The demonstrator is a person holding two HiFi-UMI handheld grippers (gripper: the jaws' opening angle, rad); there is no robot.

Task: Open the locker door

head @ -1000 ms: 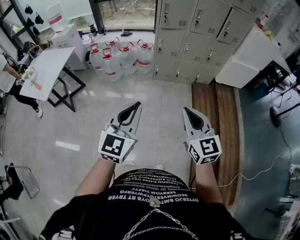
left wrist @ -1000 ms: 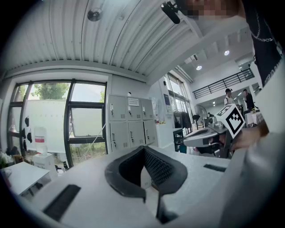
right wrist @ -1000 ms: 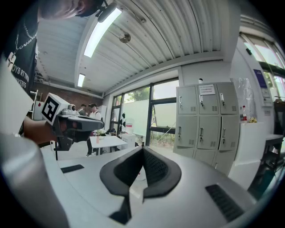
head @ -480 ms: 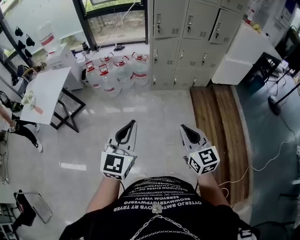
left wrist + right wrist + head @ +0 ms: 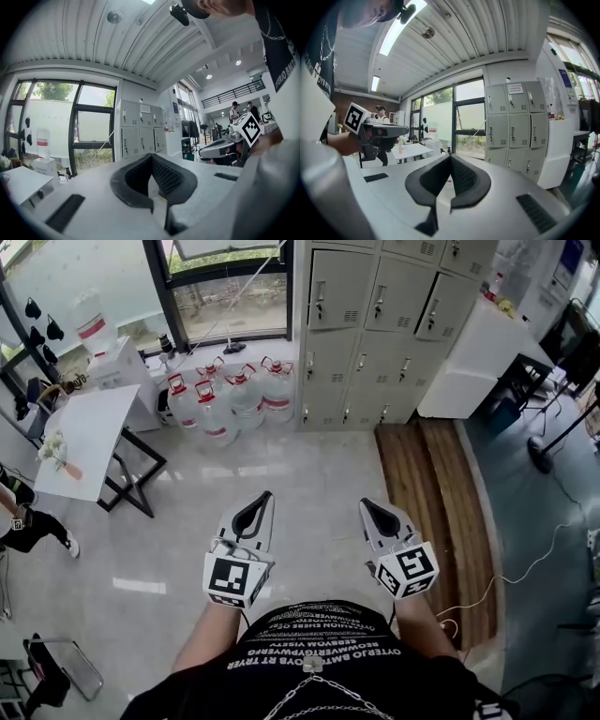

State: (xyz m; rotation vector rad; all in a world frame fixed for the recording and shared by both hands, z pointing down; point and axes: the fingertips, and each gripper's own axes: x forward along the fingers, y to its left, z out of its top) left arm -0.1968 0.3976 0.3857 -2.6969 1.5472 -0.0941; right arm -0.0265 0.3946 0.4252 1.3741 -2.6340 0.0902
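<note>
Lockers [image 5: 375,306] stand beside water jugs [image 5: 230,395] on pale tiled floor [image 5: 300,474].

Lockers [image 5: 375,306] far ahead; water jugs [image 5: 230,399] just left of them; table [image 5: 89,432] farther left; wooden platform [image 5: 436,512] right.

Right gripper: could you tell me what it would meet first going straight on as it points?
The right gripper has free air ahead, then probably the water jugs under the window, left of the lockers; depth is unclear.
</note>
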